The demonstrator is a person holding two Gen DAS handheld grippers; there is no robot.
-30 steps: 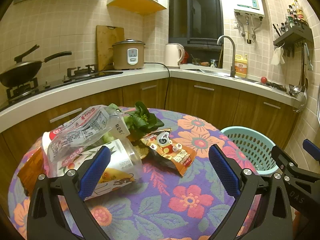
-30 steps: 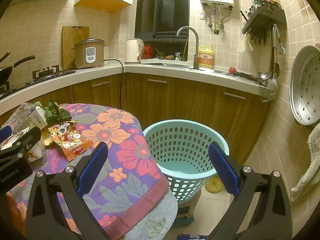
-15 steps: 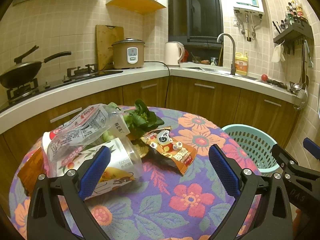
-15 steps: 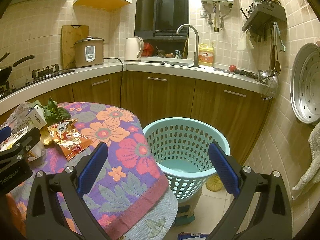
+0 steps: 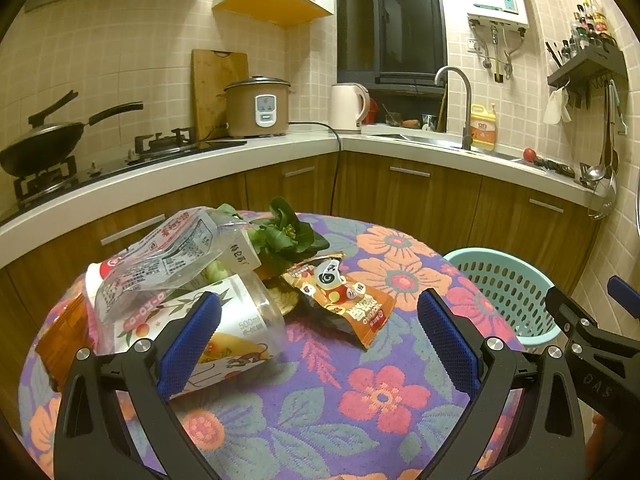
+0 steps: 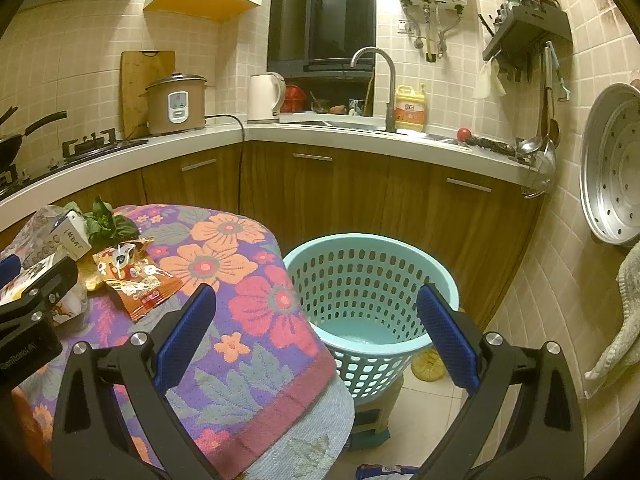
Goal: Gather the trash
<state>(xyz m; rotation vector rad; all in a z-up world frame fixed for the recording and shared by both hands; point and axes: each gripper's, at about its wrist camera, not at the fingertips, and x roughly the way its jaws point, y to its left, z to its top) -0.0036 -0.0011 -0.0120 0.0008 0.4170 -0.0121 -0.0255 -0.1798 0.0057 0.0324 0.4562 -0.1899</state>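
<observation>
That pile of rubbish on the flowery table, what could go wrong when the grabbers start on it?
The clear bag lies on top of the plastic cup, so pulling one may drag the other off the table's edge. The basket sits lower, beside the table; the light snack wrapper could flutter past its rim. Both the left gripper and right gripper are open, holding nothing.

A matt woven floral cloth [image 5: 328, 396] covers the worktop at lower centre. The snack wrapper [image 5: 348, 300] is glossy foil; the basket [image 6: 372, 276] is smooth perforated plastic. Cabinet fronts [image 6: 344, 196] look like grained wood.
</observation>
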